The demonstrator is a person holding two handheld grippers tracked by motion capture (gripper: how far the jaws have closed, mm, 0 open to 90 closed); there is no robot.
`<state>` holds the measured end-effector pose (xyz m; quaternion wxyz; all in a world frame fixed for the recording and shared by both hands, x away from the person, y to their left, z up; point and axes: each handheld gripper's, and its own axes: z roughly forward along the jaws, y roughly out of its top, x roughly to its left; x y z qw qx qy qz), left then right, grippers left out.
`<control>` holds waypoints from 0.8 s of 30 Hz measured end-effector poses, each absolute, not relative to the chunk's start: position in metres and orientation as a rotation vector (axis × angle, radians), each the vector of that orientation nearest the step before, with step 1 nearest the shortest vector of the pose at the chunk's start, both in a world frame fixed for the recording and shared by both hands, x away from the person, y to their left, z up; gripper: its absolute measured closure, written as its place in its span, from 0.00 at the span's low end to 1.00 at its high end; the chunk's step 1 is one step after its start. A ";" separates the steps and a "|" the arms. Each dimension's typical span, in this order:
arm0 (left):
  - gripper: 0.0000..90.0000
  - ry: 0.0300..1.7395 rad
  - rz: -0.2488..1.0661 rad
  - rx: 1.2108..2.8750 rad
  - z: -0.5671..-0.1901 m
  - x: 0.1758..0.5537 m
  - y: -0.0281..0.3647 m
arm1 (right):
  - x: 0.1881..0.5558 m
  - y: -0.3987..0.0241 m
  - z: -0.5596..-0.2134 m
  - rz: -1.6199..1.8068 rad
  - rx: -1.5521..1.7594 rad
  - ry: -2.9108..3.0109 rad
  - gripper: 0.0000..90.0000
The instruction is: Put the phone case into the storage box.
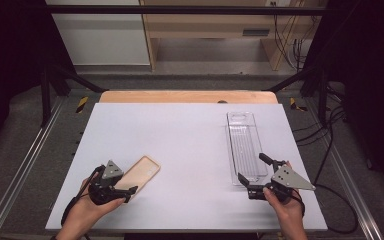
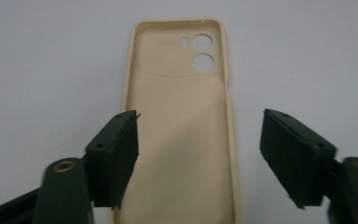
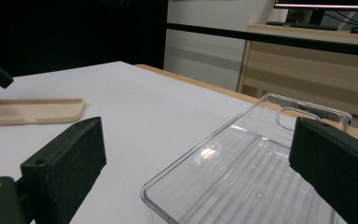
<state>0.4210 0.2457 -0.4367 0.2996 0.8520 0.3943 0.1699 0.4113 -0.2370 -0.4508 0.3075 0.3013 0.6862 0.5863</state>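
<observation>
Plainly, the thin beige phone case (image 2: 179, 126) lies flat, hollow side up, on the surface (image 1: 190, 145) between the wide-open, empty left gripper (image 2: 200, 158); closing on its soft rim could buckle or skid it. The right gripper (image 1: 252, 170), equally spread and empty, straddles the near end of the clear tray (image 3: 242, 182), which may slide. Count: one case, one tray, two grippers.

We can read no text, label, brand or number anywhere. The beige phone case (image 2: 182, 135) is plain inside, and the clear tray (image 1: 246, 150) to its right carries no marking we can make out.
</observation>
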 end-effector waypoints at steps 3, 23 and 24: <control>0.19 1.068 0.452 2.276 -0.438 0.429 0.248 | 0.412 -0.237 -0.451 1.552 0.796 1.810 0.05; 0.17 1.113 0.413 2.335 -0.438 0.460 0.270 | 0.411 -0.237 -0.450 1.552 0.794 1.810 0.04; 0.17 1.113 0.416 2.331 -0.438 0.461 0.271 | 0.411 -0.237 -0.450 1.552 0.793 1.812 0.04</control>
